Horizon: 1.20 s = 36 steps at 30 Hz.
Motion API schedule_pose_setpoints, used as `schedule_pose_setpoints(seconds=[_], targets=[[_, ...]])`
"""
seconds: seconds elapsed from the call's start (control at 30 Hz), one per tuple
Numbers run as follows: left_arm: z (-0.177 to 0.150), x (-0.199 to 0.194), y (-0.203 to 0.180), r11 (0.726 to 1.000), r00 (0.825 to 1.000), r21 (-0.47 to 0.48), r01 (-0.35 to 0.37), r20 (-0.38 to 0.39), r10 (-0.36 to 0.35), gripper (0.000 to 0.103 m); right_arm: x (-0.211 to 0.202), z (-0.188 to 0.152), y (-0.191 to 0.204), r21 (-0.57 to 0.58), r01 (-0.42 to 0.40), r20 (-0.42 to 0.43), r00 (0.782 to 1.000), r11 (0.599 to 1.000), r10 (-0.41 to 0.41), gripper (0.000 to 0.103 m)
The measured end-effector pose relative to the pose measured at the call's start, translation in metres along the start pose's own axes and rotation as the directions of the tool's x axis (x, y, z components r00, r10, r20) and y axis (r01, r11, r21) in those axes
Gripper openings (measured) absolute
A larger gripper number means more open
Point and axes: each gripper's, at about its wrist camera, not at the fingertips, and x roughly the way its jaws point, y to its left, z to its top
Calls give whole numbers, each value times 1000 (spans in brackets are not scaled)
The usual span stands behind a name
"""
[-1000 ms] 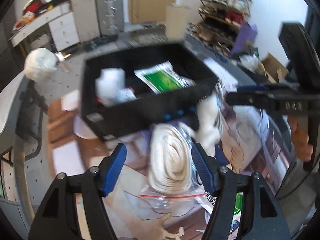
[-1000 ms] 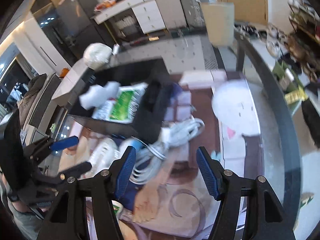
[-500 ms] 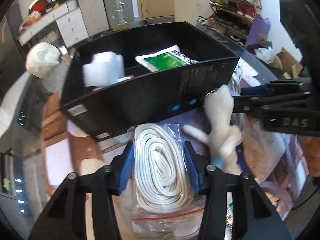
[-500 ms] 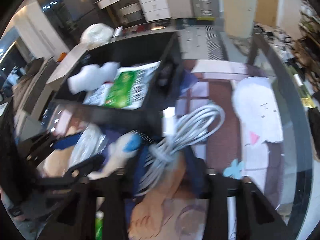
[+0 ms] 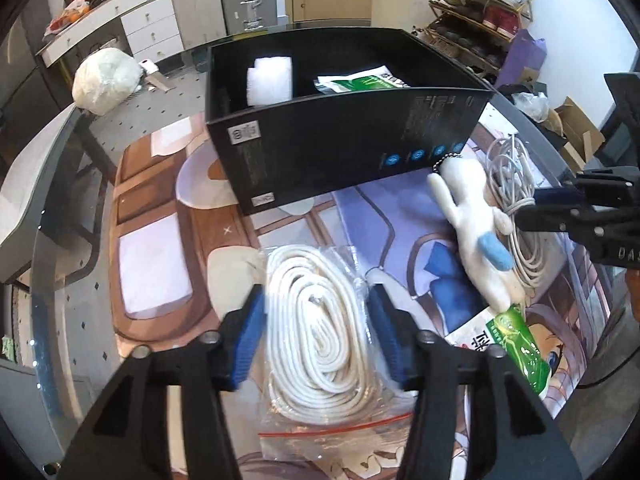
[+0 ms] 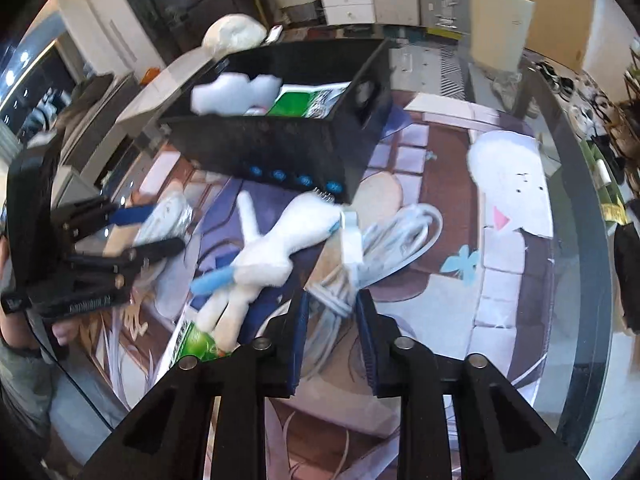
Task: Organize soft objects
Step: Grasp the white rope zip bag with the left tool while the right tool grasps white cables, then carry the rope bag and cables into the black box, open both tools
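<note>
My left gripper (image 5: pixel 316 324) is shut on a clear bag of coiled white rope (image 5: pixel 320 328) lying on the mat. My right gripper (image 6: pixel 332 312) is shut on a coiled grey-white cable (image 6: pixel 384 244), also seen in the left wrist view (image 5: pixel 516 200). A white plush rabbit (image 6: pixel 276 248) with a blue tail lies beside the cable (image 5: pixel 476 240). A black box (image 5: pixel 344 136) stands behind, holding white foam (image 5: pixel 270 80) and a green packet (image 5: pixel 360 80).
A green-labelled packet (image 5: pixel 516 344) lies under the rabbit near the table's front edge. A printed mat (image 6: pixel 508 208) covers the glass table. A white bundle (image 5: pixel 106 80) sits beyond the table at the far left.
Both grippers have closed: the left on the bagged rope, the right on the cable coil. Both views have moved closer to the table.
</note>
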Motion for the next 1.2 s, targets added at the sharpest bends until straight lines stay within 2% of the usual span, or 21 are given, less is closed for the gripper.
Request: schedule_pose_setpoints(seconds=[0.07, 0.13, 0.2, 0.23, 0.27, 0.3, 0.33, 0.47, 0.5, 0.57, 0.6, 0.63, 0.8, 0.87, 0.9, 0.93, 1.0, 1.2], targets=[[1, 2, -1, 1000, 1000, -9, 1, 4, -1, 68, 1, 3, -3, 19, -2, 5, 1000, 1000, 2, 42], [3, 5, -7, 1000, 1000, 15, -27, -6, 27, 67, 3, 8, -6, 36, -13, 20, 1000, 999, 12, 52], [4, 5, -7, 1000, 1000, 9, -14, -2, 14, 67, 8, 14, -6, 50, -27, 27, 999, 998, 25, 53], [4, 4, -7, 1000, 1000, -4, 1, 6, -1, 61, 12, 16, -6, 48, -26, 19, 1000, 998, 25, 53], [4, 4, -8, 1000, 1000, -6, 11, 12, -11, 54, 16, 17, -4, 28, -13, 15, 1000, 1000, 12, 52], [5, 3, -9, 1000, 1000, 0, 10, 18, -10, 41, 18, 19, 2, 1, 6, 20, 1000, 1000, -6, 47], [6, 3, -10, 1000, 1000, 14, 6, 27, -6, 40, 19, 18, 6, -26, 32, 5, 999, 999, -32, 29], [7, 0, -3, 999, 998, -17, 51, 34, -50, 39, 15, 13, 15, -84, 48, -17, 999, 995, -50, 27], [5, -1, -2, 999, 998, -17, 46, 35, -45, 40, 13, 12, 17, -93, 49, -14, 999, 994, -50, 27], [4, -3, -3, 1000, 999, -5, 28, 27, -28, 49, 10, 11, 19, -97, 56, -5, 998, 994, -57, 27], [4, -2, -4, 1000, 1000, -1, 23, 14, -23, 64, 9, 11, 18, -95, 60, -1, 998, 994, -61, 27], [3, -2, -4, 1000, 1000, -2, 19, 10, -19, 68, 8, 10, 16, -94, 60, 2, 998, 994, -61, 27], [-11, -1, -10, 999, 1000, 27, -28, -8, 28, 74, 14, 6, 14, -93, 63, -26, 997, 994, -66, 30], [-13, -2, -7, 1000, 1000, 17, -18, -8, 18, 72, 15, 3, 17, -110, 72, -24, 997, 991, -75, 31], [-14, -3, -7, 1000, 1000, 18, -19, -7, 19, 67, 15, 3, 19, -120, 82, -26, 996, 989, -86, 31], [-14, -3, -8, 1000, 1000, 21, -17, -2, 17, 56, 14, 1, 20, -125, 86, -29, 995, 988, -91, 31], [-12, -5, -10, 999, 1000, 37, -14, 11, 13, 43, 14, -1, 23, -136, 89, -34, 995, 987, -94, 31], [-8, -6, -9, 1000, 1000, 31, -2, 11, 2, 37, 15, -3, 28, -153, 98, -32, 994, 983, -104, 30]])
